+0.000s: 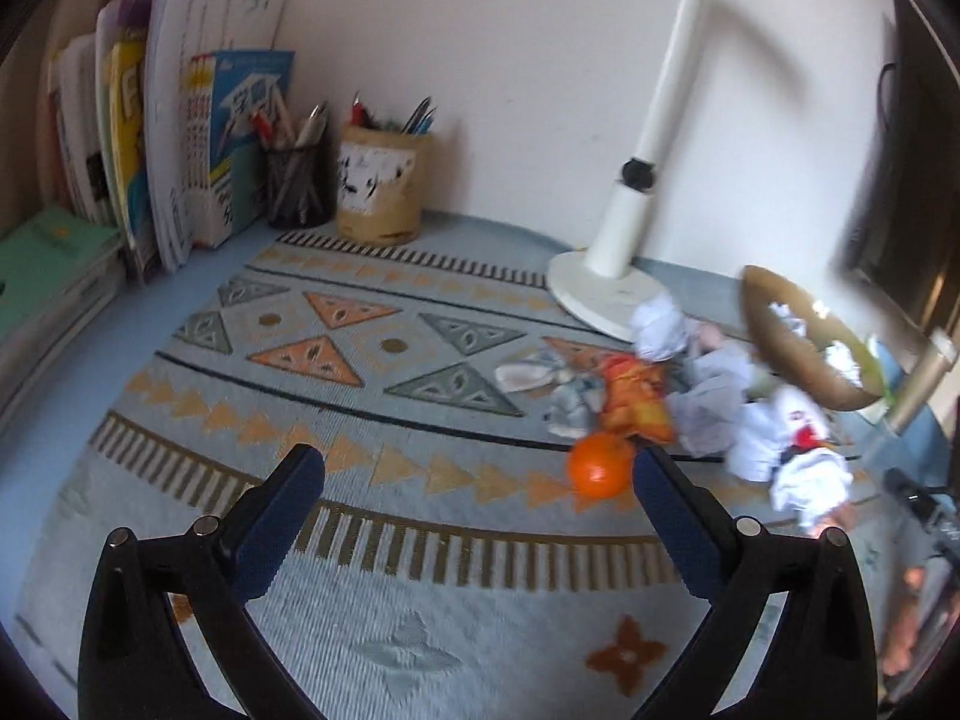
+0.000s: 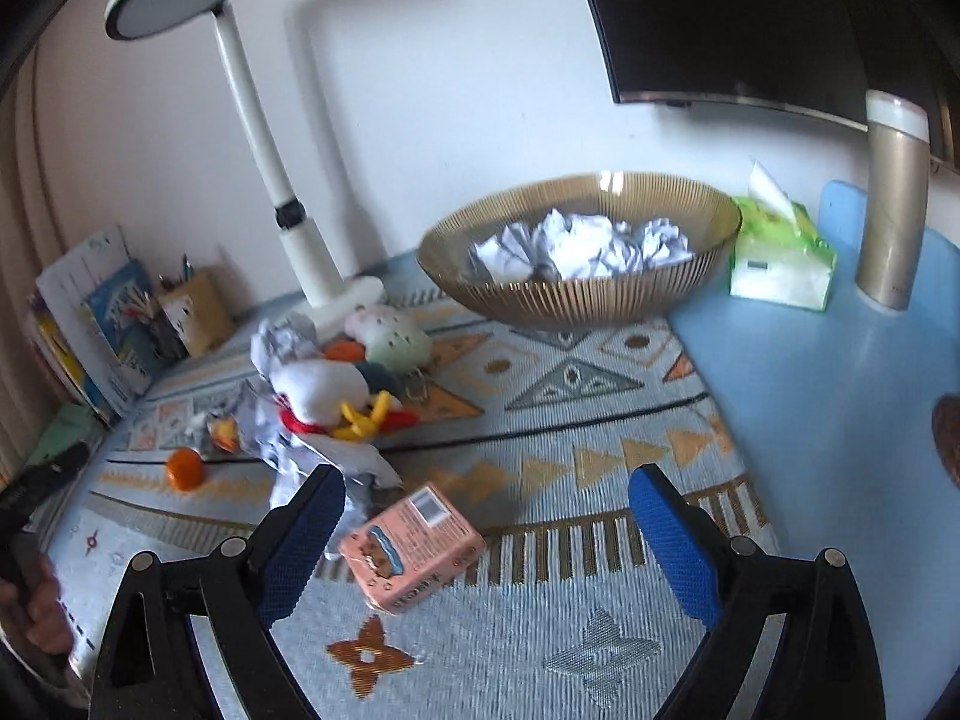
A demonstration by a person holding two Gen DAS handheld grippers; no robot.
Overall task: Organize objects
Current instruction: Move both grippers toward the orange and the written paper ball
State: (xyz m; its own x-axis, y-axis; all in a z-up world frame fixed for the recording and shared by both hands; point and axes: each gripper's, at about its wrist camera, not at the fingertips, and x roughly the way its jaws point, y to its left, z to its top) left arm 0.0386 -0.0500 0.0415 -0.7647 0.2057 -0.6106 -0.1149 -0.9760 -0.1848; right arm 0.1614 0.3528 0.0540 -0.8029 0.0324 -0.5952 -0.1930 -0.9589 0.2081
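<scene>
My left gripper [image 1: 480, 468] stands open over the patterned mat [image 1: 336, 360], nothing between its fingers. A small orange [image 1: 597, 468] lies just beside its right fingertip, apart from it. Behind the orange sit an orange wrapper [image 1: 633, 399], crumpled paper [image 1: 660, 324] and plush toys [image 1: 798, 450]. My right gripper [image 2: 489, 495] is open above the mat [image 2: 576, 420]. A pink packet [image 2: 411, 546] lies between its fingers, nearer the left one and untouched. The amber glass bowl [image 2: 579, 300] holds crumpled paper balls [image 2: 582, 246]. The same orange [image 2: 185, 468] and plush toys [image 2: 336, 390] lie to the left.
A white desk lamp [image 1: 624, 228] stands at the back. Books [image 1: 174, 138] and two pen holders [image 1: 378, 186] line the far left. A green tissue pack [image 2: 780, 258] and a gold flask [image 2: 891, 204] stand right of the bowl, under a dark monitor [image 2: 750, 18]. A hand [image 2: 42, 612] shows at the lower left.
</scene>
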